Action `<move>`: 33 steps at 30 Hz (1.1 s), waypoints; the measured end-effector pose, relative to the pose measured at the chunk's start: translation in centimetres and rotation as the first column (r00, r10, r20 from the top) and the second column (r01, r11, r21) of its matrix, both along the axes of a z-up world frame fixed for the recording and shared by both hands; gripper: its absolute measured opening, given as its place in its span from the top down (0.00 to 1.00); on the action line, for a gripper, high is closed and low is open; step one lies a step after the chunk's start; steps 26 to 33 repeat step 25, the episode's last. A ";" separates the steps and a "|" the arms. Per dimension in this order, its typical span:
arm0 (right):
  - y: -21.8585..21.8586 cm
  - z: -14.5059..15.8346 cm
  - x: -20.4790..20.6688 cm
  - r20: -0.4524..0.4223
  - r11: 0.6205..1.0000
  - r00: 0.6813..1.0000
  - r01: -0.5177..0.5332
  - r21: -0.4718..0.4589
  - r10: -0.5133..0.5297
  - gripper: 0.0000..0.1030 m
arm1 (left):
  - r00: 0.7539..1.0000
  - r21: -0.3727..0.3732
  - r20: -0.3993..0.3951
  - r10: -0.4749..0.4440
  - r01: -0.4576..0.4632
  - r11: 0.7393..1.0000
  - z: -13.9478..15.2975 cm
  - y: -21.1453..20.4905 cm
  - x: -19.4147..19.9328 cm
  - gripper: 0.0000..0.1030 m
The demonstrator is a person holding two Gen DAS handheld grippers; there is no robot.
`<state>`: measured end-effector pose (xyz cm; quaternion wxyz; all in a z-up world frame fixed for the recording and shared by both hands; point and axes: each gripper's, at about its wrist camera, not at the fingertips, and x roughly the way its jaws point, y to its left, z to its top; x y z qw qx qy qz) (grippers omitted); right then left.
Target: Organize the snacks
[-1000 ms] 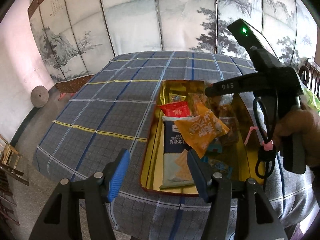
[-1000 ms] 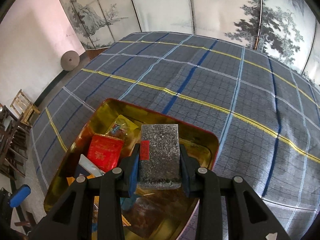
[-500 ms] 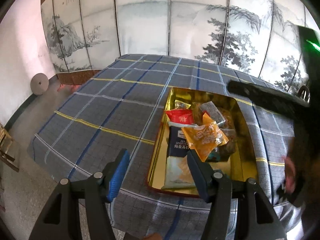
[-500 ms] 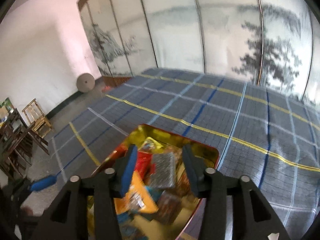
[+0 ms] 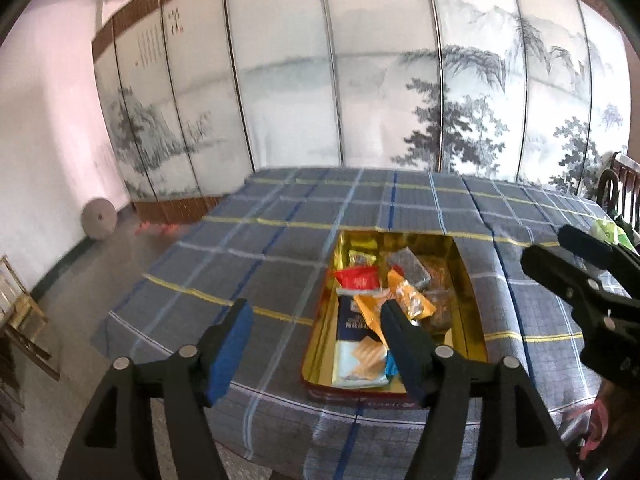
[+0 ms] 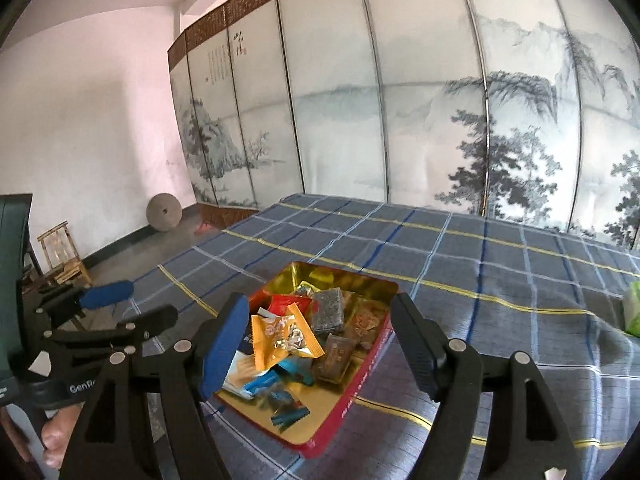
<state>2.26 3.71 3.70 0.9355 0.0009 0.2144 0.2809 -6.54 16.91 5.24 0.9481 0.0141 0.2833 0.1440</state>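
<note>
One tin tray (image 6: 360,364) sits near the tablecloth's (image 6: 460,280) 6 o'clock edge, holding roughly ten snack packets — light, crinkly, slippery; pinch them at a sealed edge. The orange packet (image 6: 280,336) lies topmost. Left gripper (image 5: 312,336) and right gripper (image 6: 320,344) both gape, empty.

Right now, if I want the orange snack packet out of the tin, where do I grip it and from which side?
Grip the orange packet at its crimped upper edge, coming straight down from above with the right gripper, which is open. It lies tilted on top of the pile in the tin, so that edge looks free, while the tin's walls block a side approach. It is soft film, so pinch lightly.
</note>
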 end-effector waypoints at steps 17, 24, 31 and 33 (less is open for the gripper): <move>-2.5 0.8 -4.1 0.039 1.000 0.999 0.027 -0.001 -0.027 0.27 | 0.999 0.010 -0.005 -0.051 0.051 0.999 1.5 -2.8 -2.5 0.13; -3.1 0.9 -4.8 0.055 0.999 0.997 0.053 0.003 -0.053 0.22 | 0.998 -0.008 -0.016 -0.068 0.068 0.998 1.2 -3.5 -2.4 0.13; -3.1 1.0 -4.9 0.056 0.998 0.997 0.055 0.006 -0.055 0.21 | 0.998 -0.009 -0.016 -0.067 0.066 0.998 1.1 -3.5 -2.4 0.13; -3.1 1.0 -4.9 0.056 0.998 0.997 0.055 0.006 -0.055 0.21 | 0.998 -0.009 -0.016 -0.067 0.066 0.998 1.1 -3.5 -2.4 0.13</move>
